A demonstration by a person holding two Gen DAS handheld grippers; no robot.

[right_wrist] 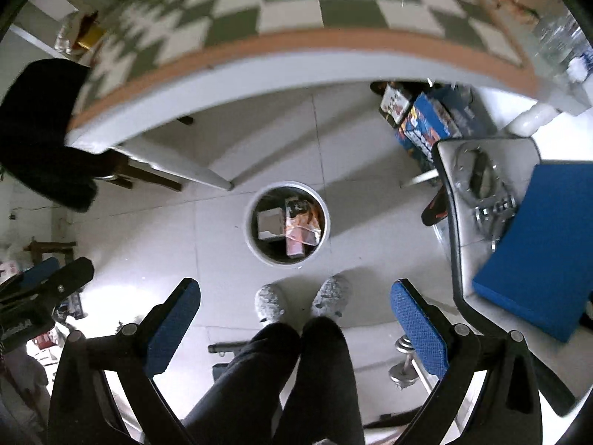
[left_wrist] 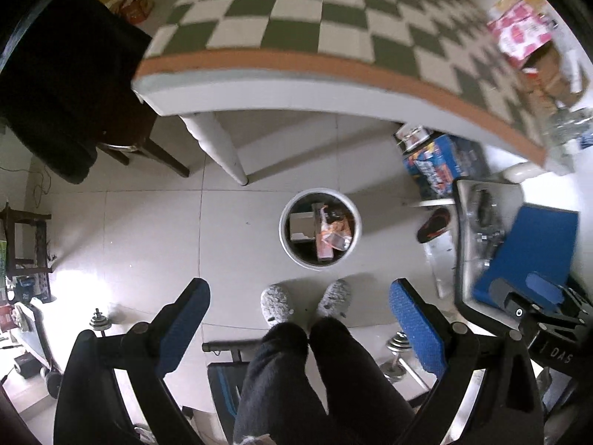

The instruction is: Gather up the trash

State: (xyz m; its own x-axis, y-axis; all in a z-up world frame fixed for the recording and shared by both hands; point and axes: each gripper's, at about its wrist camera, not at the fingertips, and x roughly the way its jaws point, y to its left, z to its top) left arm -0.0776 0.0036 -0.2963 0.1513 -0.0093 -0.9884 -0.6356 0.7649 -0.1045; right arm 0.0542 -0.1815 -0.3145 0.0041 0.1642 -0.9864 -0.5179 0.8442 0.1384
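Note:
A round white trash bin (left_wrist: 287, 250) (right_wrist: 249, 237) stands on the tiled floor just in front of the person's grey slippers (left_wrist: 276, 304) (right_wrist: 270, 302). Inside it lie a grey box and orange and pink wrappers (left_wrist: 331, 237) (right_wrist: 302, 228). Both views look down from high above the bin. My left gripper (left_wrist: 300, 304) is open and holds nothing. My right gripper (right_wrist: 294, 302) is open too, also with nothing between its blue pads. The right gripper's body (left_wrist: 533, 307) shows at the left wrist view's right edge, and the left gripper's body (right_wrist: 40, 289) shows at the right wrist view's left edge.
A table with a green-and-white checked cloth (left_wrist: 318, 18) (right_wrist: 333, 3) fills the top, its white leg (left_wrist: 222, 148) beside the bin. A dark chair (left_wrist: 63, 85) is at left. A chair with a blue cushion (right_wrist: 537, 244), boxes (left_wrist: 441, 163), dumbbells (left_wrist: 398, 356) and a sandal (left_wrist: 433, 224) lie right.

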